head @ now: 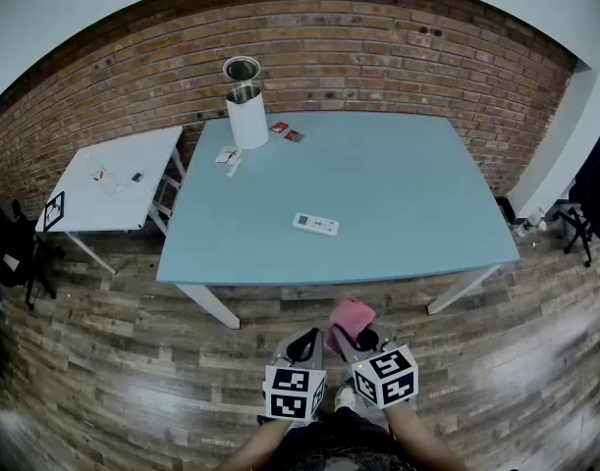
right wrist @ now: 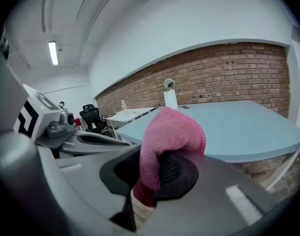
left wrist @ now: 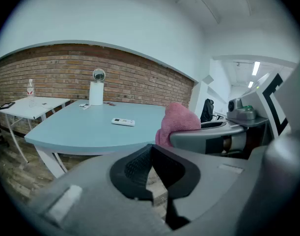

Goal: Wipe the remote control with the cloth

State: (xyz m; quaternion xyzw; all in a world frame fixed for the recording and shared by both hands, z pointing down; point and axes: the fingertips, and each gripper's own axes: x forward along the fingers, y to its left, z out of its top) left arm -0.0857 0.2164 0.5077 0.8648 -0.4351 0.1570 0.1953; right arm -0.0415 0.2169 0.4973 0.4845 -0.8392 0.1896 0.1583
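The right gripper [right wrist: 157,173] is clamped on a pink cloth [right wrist: 172,136], which is pinched between the pads by a fold and bulges up and forward past the jaw tips. Just beside it, the left gripper [left wrist: 150,173] has its jaws pressed together with nothing between them.

Both tools are held low and close to the person's body, side by side, over the wooden floor [head: 103,361] on the near side of the table. Each is tilted a little downward towards the blue table [head: 408,184], and the forearms show at the bottom of the head view.

The remote control [head: 315,225] lies flat near the middle of the tabletop. It is well apart from both grippers and untouched, so the wiping looks not yet begun.

The likely trouble is with the remote rather than the cloth. It appears light and rests free on a smooth surface, so a one-sided stroke could push it along or spin it instead of cleaning it. The left gripper, closed as it is, would have to open or press down to steady it. A hard drag could also tug the cloth out of its narrow pinch.

Farther off, a white cylinder [head: 246,116] stands at the table's far left corner. A small white side table [head: 123,189] sits to the left before the brick wall [head: 378,47].
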